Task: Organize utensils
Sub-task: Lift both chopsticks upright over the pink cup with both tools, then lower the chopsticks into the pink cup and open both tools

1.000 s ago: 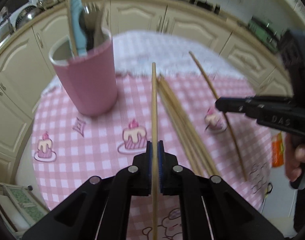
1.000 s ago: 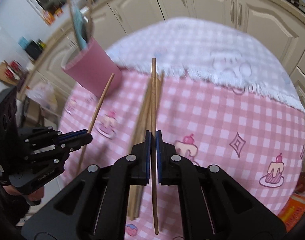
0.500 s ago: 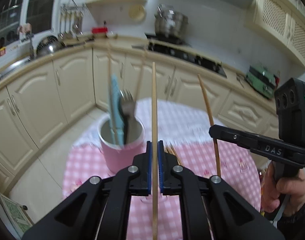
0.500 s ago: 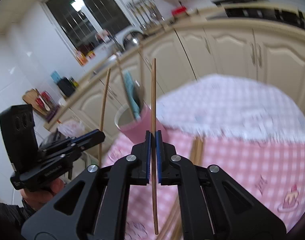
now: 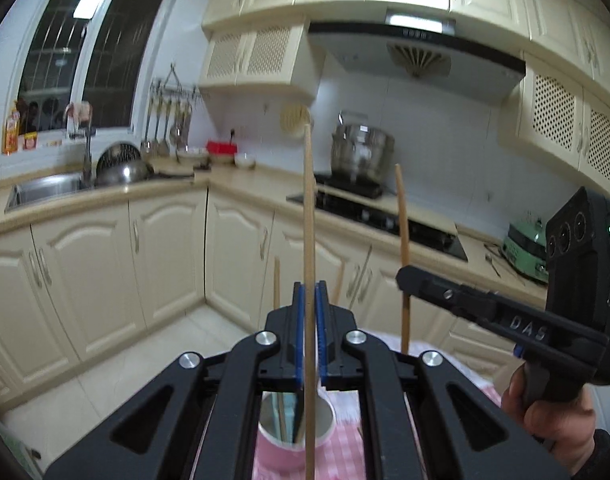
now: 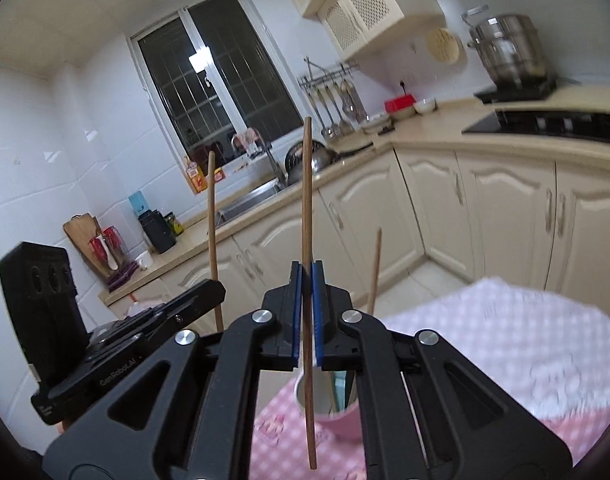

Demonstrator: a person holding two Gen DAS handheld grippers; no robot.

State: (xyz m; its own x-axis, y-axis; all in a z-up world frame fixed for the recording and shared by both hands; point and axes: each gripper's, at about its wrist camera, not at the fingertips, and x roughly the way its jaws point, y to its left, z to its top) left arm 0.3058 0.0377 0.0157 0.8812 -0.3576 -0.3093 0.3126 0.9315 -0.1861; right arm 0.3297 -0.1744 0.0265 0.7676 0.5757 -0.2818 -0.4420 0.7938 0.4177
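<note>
Since the earlier frames both grippers are tipping up from the table, so the checked cloth that filled both views is now sinking to the bottom edge and the kitchen is filling the rest. The left gripper (image 5: 309,332) is pinching one chopstick (image 5: 308,216) between its blue pads, the stick standing nearly upright through the jaws. The right gripper (image 6: 306,312) is likewise clamping a second chopstick (image 6: 306,200), tilted slightly, with its lower end hanging in front of the cup's mouth in that view. Each gripper is showing up in the other's view: the right one (image 5: 405,276) is sitting to the right in the left wrist view with its stick rising above its tip, held by a hand (image 5: 553,420), and the left one (image 6: 209,294) is sitting at lower left in the right wrist view.

The pink cup (image 5: 293,440) is standing below and just beyond the left jaws on the pink checked tablecloth (image 6: 485,340), already holding a light blue utensil and more wooden sticks, whose tips are poking up beside the pads and crowding the opening. Behind, cream cabinets (image 5: 105,260) are running under a counter with a sink (image 5: 45,188), a steel pot (image 5: 363,152) on the hob, a range hood (image 5: 417,48) and a dark window (image 6: 209,88).
</note>
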